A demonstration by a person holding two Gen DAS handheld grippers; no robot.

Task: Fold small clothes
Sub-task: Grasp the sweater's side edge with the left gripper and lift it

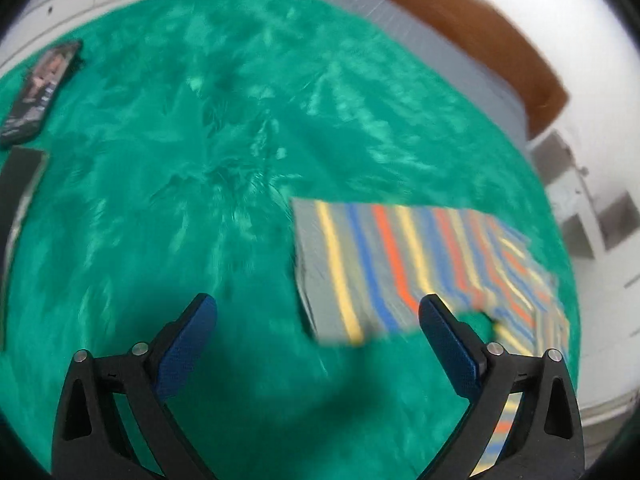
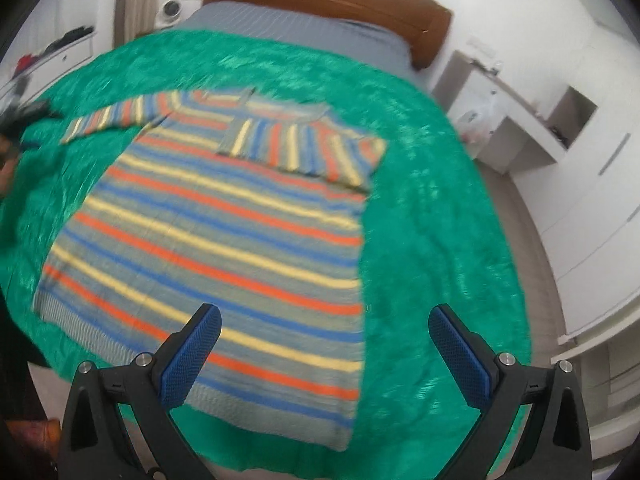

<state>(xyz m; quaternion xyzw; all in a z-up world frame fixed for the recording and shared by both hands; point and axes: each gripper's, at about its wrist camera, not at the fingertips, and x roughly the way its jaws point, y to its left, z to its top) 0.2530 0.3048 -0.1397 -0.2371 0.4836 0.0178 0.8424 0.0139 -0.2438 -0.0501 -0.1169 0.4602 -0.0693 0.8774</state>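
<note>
Lying flat on the green blanket (image 2: 420, 200), the striped sweater (image 2: 224, 240) has its right sleeve (image 2: 304, 144) folded across the chest and its left sleeve (image 1: 400, 264) spread sideways. We hold the left gripper (image 1: 318, 312) wide open over bare blanket beside that sleeve, nothing between the jaws. Right gripper (image 2: 324, 328) gapes over the hem, empty too. A phone (image 1: 40, 92) lies at the blanket's far edge.
</note>
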